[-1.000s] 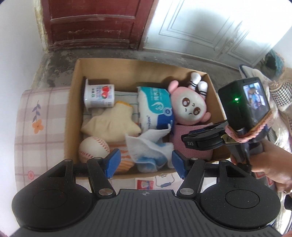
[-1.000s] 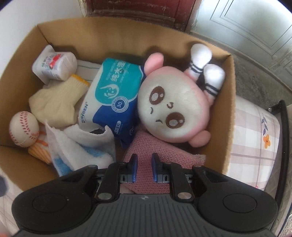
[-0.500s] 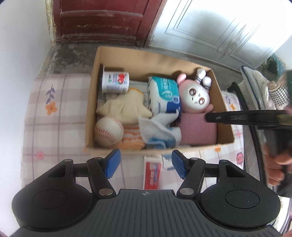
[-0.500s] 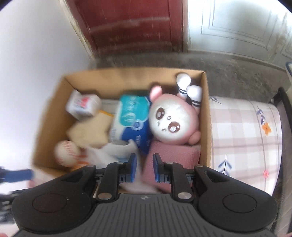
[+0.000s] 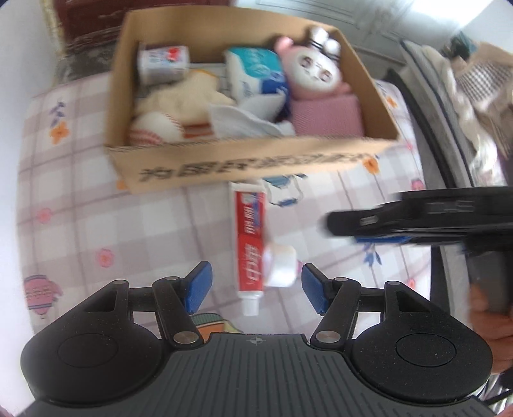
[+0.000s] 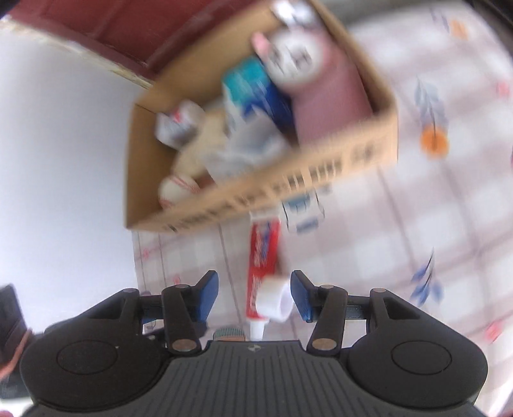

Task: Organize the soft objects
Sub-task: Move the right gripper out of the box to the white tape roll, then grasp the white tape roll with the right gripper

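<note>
Both your grippers pulled back from the cardboard box (image 5: 250, 166). Right gripper (image 6: 255, 296) fingers just spread, nothing clamped; left gripper (image 5: 255, 288) fingers apart. Toothpaste tube (image 5: 248, 234), lower centre, looks next.

Pink checked cloth (image 5: 80, 205) with flower prints covering the surface, white wall (image 6: 64, 128) at left, dark red door (image 6: 134, 29) behind, pale panelled door (image 5: 368, 19), daylight, blurred clutter at right
</note>
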Demonstrator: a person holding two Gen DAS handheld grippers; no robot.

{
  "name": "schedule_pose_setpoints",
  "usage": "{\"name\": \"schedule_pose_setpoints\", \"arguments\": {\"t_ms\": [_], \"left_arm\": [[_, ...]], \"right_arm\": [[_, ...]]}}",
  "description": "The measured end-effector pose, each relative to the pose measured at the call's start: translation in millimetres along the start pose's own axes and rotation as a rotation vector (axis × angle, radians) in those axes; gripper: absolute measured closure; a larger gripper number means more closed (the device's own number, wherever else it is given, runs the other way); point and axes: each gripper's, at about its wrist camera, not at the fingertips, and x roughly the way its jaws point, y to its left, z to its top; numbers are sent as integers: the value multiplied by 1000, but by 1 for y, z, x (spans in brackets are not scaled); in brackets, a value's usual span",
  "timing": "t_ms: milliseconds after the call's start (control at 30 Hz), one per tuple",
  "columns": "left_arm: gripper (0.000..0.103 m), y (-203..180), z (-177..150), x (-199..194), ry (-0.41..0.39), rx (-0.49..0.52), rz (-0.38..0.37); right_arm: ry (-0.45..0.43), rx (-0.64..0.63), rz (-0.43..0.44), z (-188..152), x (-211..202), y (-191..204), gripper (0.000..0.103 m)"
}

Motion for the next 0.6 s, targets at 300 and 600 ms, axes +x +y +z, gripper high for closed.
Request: {"name": "schedule_pose_setpoints", "arguments": {"t_ms": [300,600], "left_arm": [[49,-35,-6,34,27,97,-44],[56,-49,-6,58,67,124,-55]], "right_arm": [[121,109,43,6,56,-22,52],[190,55,49,7,74,-28,73]]}}
